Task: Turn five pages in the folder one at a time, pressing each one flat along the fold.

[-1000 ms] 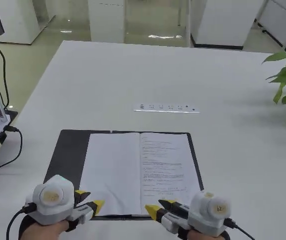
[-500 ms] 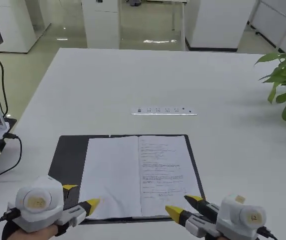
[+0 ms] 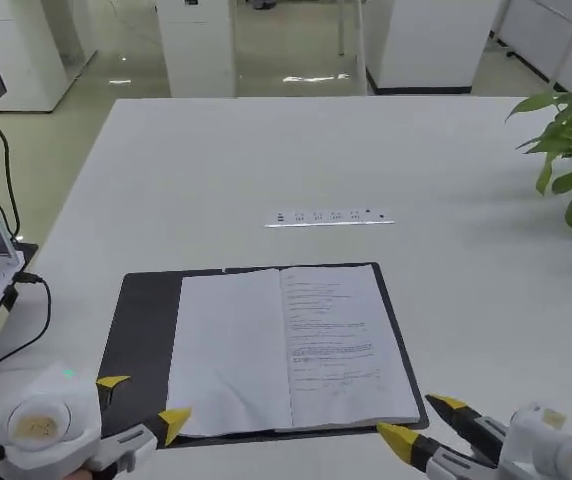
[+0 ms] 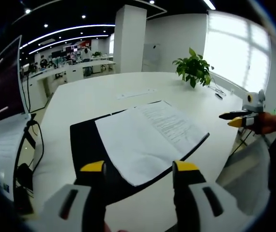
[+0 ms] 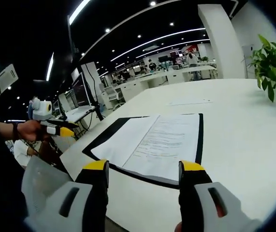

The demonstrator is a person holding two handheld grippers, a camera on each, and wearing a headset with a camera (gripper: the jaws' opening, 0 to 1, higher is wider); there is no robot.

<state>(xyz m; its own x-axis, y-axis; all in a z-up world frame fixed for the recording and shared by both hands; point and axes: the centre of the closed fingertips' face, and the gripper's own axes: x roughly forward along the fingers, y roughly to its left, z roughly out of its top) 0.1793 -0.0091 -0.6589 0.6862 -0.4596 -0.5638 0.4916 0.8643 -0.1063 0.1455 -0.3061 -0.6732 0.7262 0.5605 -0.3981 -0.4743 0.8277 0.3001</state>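
Figure: the folder (image 3: pixel 144 318) lies open and flat on the white tabletop (image 3: pixel 266 150), near its near edge, with its black cover showing to the left of the sheets.

Progress. A blank sheet (image 3: pixel 228 345) lies on the left of the fold (image 3: pixel 285 345) and a printed page (image 3: pixel 338 335) on the right. Both look flat, and no sheet is lifted or curled. I judge from the blank sheet that at least one page may already be turned, but the pictures give no count, so I cannot tell how many of the five are done. No turn is under way and nothing presses on the fold, so the next turn has yet to begin, most likely at the near right corner of the printed page.

Tools. My left tool (image 3: pixel 144 400) hangs just off the folder's near left corner, its jaws wide apart, holding nothing and touching nothing. My right tool (image 3: pixel 421 420) hangs just off the near right corner, close to the printed page but clear of it, its jaws likewise wide apart and empty. In each gripper view the two yellow tips stand well apart with the folder ahead of them.

Surroundings. A power strip (image 3: pixel 331 217) lies beyond the folder, and a plant (image 3: pixel 571 150) stands at the far right.
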